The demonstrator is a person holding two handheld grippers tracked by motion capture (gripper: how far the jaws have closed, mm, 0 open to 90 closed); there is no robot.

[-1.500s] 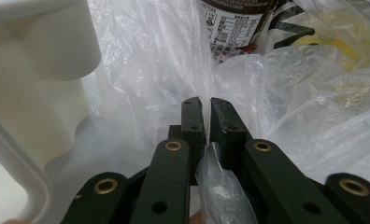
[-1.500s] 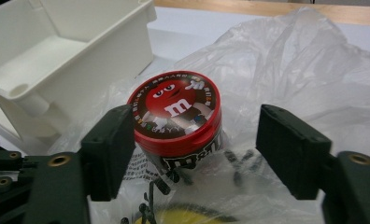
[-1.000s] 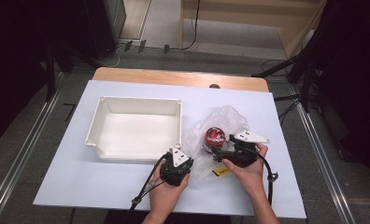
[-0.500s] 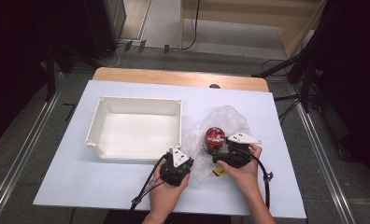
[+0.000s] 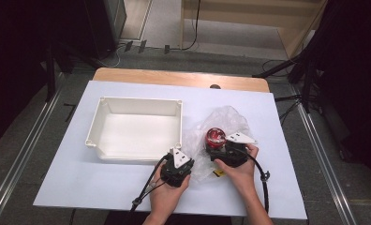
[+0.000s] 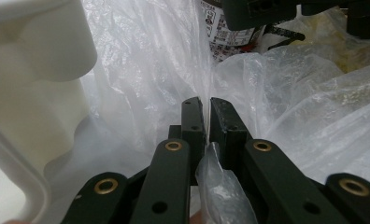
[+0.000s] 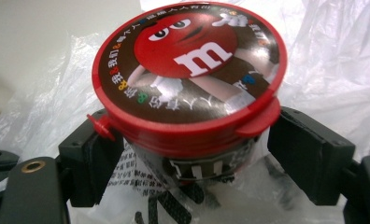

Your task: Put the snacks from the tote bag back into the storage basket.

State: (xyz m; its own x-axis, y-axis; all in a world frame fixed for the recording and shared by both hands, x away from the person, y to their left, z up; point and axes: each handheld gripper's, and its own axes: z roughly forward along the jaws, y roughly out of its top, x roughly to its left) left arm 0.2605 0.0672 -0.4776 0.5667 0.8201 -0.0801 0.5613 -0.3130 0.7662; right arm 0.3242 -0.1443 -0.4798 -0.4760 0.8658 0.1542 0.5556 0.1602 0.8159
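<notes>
There, a red-lidded candy tub stood upright in the crumpled plastic bag, right of the white bin. The right gripper straddled it below the lid, jaws just closing, pads apparently not yet pressing. The left gripper was clenched on the bag's film.

Recording lab, white-topped table, black curtains, floor rails, loose cables

Red-lidded candy tub upright inside crumpled clear plastic bag, beside white bin.
</notes>
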